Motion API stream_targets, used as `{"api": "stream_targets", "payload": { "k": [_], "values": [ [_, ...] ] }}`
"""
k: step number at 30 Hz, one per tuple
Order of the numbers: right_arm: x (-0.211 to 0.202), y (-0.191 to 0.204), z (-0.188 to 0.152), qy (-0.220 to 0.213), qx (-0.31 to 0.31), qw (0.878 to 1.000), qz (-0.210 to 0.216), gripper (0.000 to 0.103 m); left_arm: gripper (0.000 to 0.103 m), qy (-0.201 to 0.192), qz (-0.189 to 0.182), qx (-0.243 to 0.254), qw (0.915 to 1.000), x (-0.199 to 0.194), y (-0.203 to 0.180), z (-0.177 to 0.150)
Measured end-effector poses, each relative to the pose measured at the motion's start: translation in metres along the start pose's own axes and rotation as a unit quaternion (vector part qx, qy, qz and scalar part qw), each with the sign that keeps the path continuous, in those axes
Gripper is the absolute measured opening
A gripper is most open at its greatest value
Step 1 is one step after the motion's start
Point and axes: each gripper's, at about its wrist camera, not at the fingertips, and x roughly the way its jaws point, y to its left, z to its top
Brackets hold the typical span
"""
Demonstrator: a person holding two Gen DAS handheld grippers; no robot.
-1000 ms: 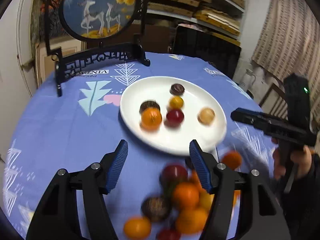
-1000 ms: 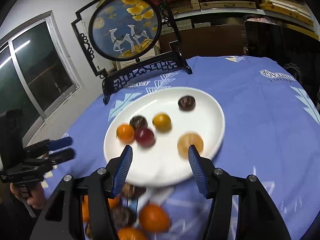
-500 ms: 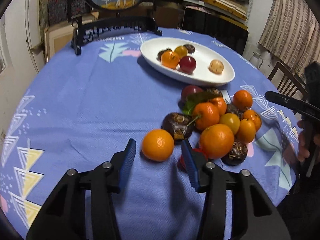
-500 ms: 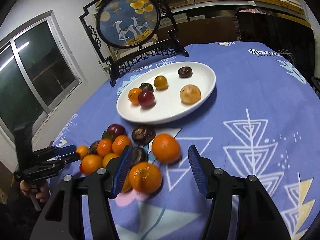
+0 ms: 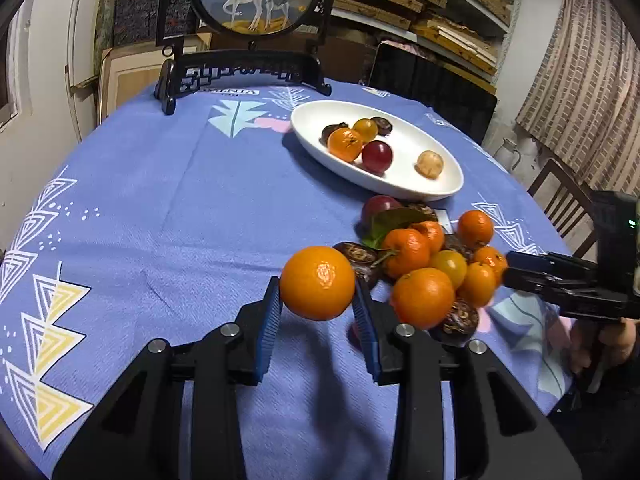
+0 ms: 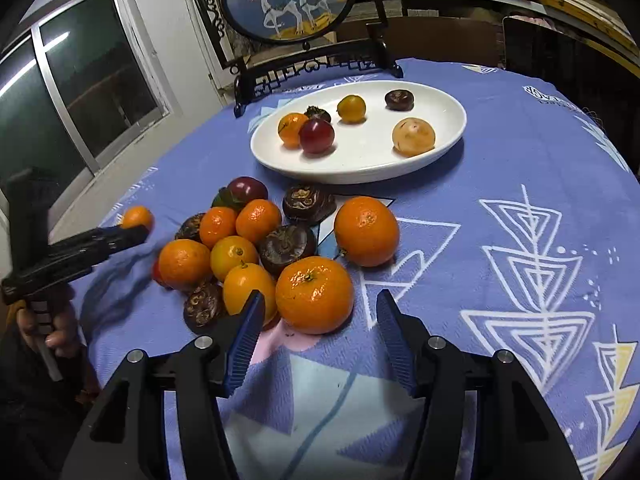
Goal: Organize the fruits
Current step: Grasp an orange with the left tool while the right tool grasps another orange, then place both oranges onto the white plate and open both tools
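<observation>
My left gripper (image 5: 318,316) is shut on an orange (image 5: 317,289) and holds it above the blue tablecloth; the orange also shows in the right wrist view (image 6: 137,218). A pile of oranges, dark fruits and red ones (image 5: 432,264) lies on the cloth just right of it. My right gripper (image 6: 320,336) is open and empty, its jaws either side of a large orange (image 6: 314,294) at the pile's near edge, just short of it. A white oval plate (image 6: 448,136) beyond the pile holds several fruits, including a red one (image 6: 317,135) and a tan one (image 6: 413,137).
A framed round deer picture on a black stand (image 5: 256,20) stands at the table's far edge behind the plate. A lone orange (image 6: 366,231) lies right of the pile. A wooden chair (image 5: 560,200) stands beyond the table's right side. Shelves line the back wall.
My left gripper closed on the orange that lay between its jaws and lifted it off the cloth. My right gripper pulled back slightly, and the large orange now sits at its fingertips.
</observation>
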Motion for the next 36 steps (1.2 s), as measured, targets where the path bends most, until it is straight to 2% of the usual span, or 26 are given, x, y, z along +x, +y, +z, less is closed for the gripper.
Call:
{"api": "stream_targets", "payload": {
  "k": [6,7,8,9,10,13,17,21,27,30,36],
  "values": [
    [0.014,0.007,0.004,0.009,-0.01,1.0,-0.02,0.057,0.035,0.002,-0.005,0.003,1.0,-0.004,-0.006,-0.002],
    [0.016,0.007,0.005,0.01,-0.008,1.0,-0.017,0.056,0.035,0.002,-0.006,0.002,1.0,-0.003,-0.007,-0.001],
    [0.018,0.005,0.006,0.012,-0.005,1.0,-0.01,0.047,0.035,0.002,-0.006,0.0,1.0,-0.003,-0.007,-0.001],
    [0.019,0.004,0.006,0.016,0.0,1.0,0.008,0.045,0.035,0.001,-0.007,0.0,1.0,-0.004,-0.006,-0.001],
    [0.019,0.004,0.006,0.016,-0.001,1.0,0.009,0.045,0.035,0.0,-0.008,0.0,1.0,-0.004,-0.007,-0.001],
    [0.014,0.006,0.002,0.009,-0.004,1.0,0.006,0.045,0.035,-0.006,-0.01,0.0,0.9999,-0.008,-0.008,-0.001],
    [-0.002,0.002,0.0,-0.011,0.01,1.0,0.023,0.045,0.035,-0.017,-0.014,0.006,0.9997,-0.016,-0.013,0.004],
    [-0.022,-0.011,0.008,-0.038,0.027,0.998,0.033,0.045,0.035,-0.023,-0.024,0.022,0.9992,-0.017,-0.025,0.015],
    [-0.045,-0.046,0.048,-0.071,0.058,0.995,0.03,0.045,0.035,-0.009,-0.049,0.06,0.9969,0.008,-0.06,0.052],
    [-0.048,-0.059,0.072,-0.083,0.069,0.994,0.03,0.045,0.035,0.004,-0.067,0.063,0.9958,0.029,-0.075,0.072],
    [-0.025,-0.078,0.126,-0.083,0.082,0.993,0.03,0.045,0.035,0.046,-0.066,0.083,0.9933,0.085,-0.108,0.109]
  ]
}}
